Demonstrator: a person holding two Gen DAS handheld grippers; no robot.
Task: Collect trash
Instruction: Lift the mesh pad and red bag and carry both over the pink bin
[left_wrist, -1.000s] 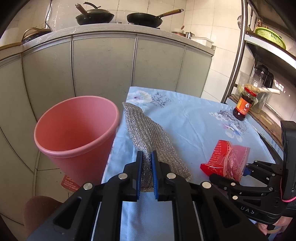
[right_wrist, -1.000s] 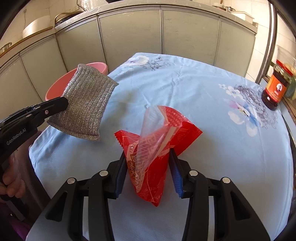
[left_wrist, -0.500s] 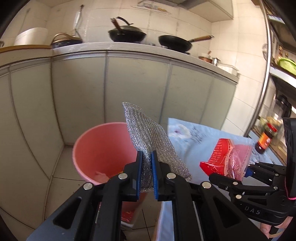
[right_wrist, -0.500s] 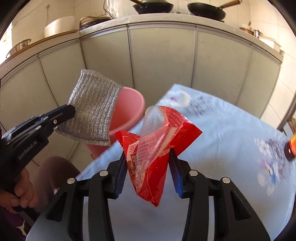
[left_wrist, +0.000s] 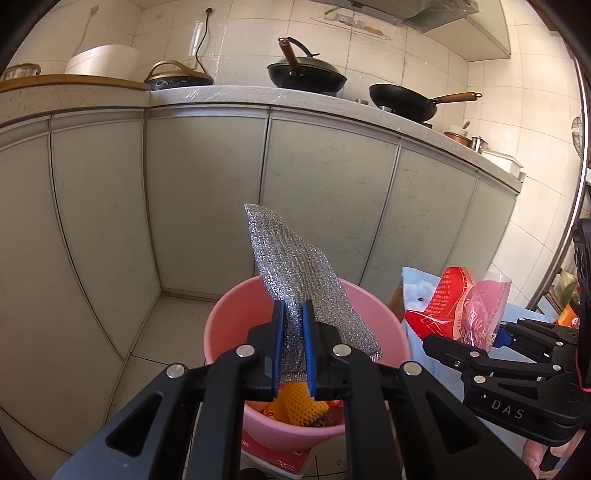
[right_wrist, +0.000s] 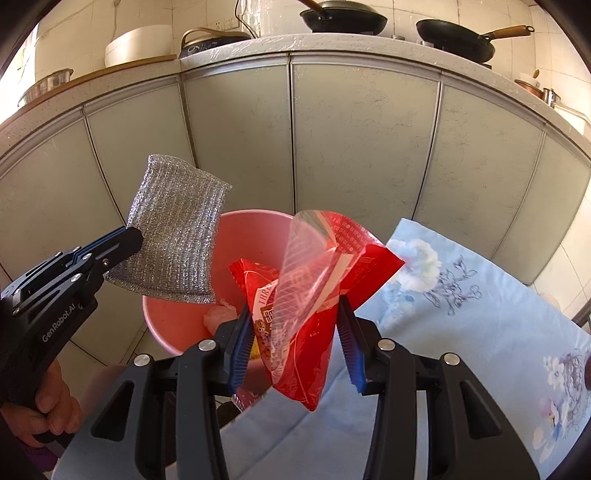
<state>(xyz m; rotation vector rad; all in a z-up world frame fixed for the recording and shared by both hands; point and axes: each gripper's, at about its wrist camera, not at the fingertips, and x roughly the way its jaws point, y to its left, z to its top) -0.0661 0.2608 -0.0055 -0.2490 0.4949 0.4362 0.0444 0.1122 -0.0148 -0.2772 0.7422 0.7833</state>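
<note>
Scourer (left_wrist: 295, 273) sits clenched in our left hand-held gripper (left_wrist: 293, 325), above the pink bin (left_wrist: 229, 317). Our right hand-held gripper (right_wrist: 295, 332) grasps the red wrapper (right_wrist: 306, 295) near the bin's rim, beside the counter (right_wrist: 461, 314).

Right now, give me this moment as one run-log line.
left tongs: shut on silver scouring cloth | right tongs: shut on red wrapper | both over pink bin | nothing released
</note>
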